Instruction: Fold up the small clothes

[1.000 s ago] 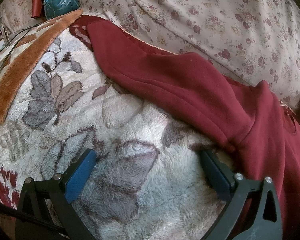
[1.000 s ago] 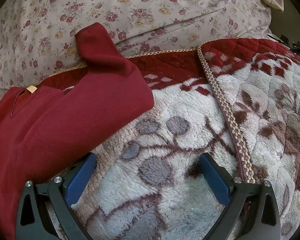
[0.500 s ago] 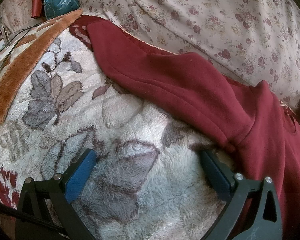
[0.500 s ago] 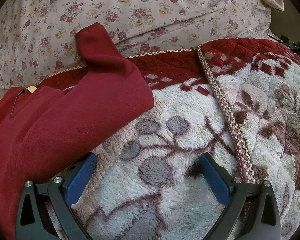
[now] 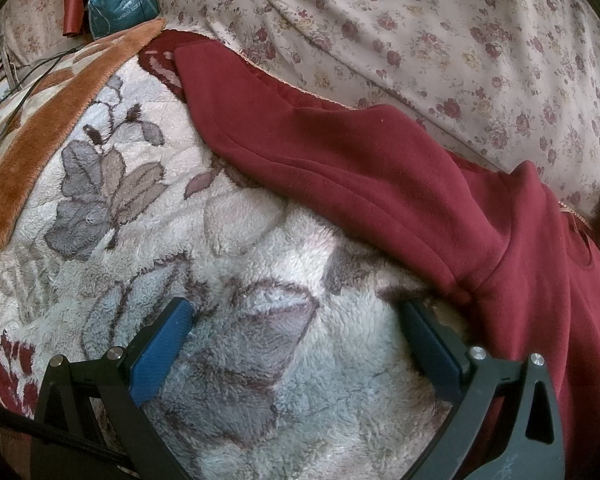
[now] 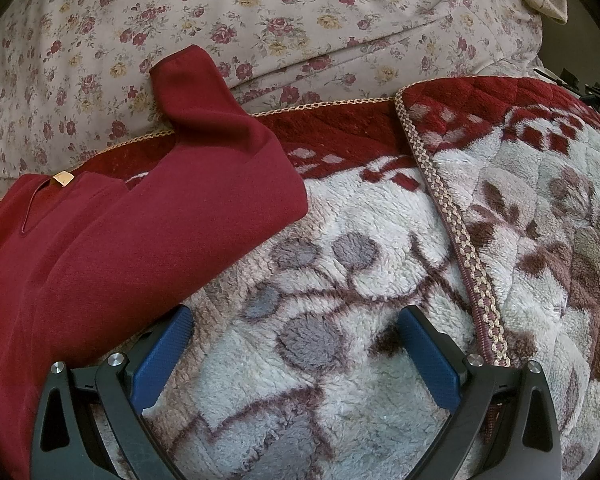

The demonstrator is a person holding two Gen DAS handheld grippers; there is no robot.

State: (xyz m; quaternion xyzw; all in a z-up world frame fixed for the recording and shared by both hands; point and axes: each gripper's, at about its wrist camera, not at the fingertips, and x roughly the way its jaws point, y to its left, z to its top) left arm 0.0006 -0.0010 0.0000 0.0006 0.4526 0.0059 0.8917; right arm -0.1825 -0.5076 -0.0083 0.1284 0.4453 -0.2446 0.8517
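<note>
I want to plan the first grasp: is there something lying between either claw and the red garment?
Nothing visible. The left claw and right claw are both open over bare fleece blanket, and the red garment lies right beside each, its edge next to one finger.

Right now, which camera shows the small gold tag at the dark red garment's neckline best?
Right wrist view: the gold tag sits in plain view on the dark red garment. The left wrist view shows only the garment's sleeve and body, no tag.

A home bedroom, by the look of it — a plush floral fleece blanket (image 6: 340, 380) spread beside rose-print bedding (image 6: 300, 20), a teal bag (image 5: 120, 4) behind.
</note>
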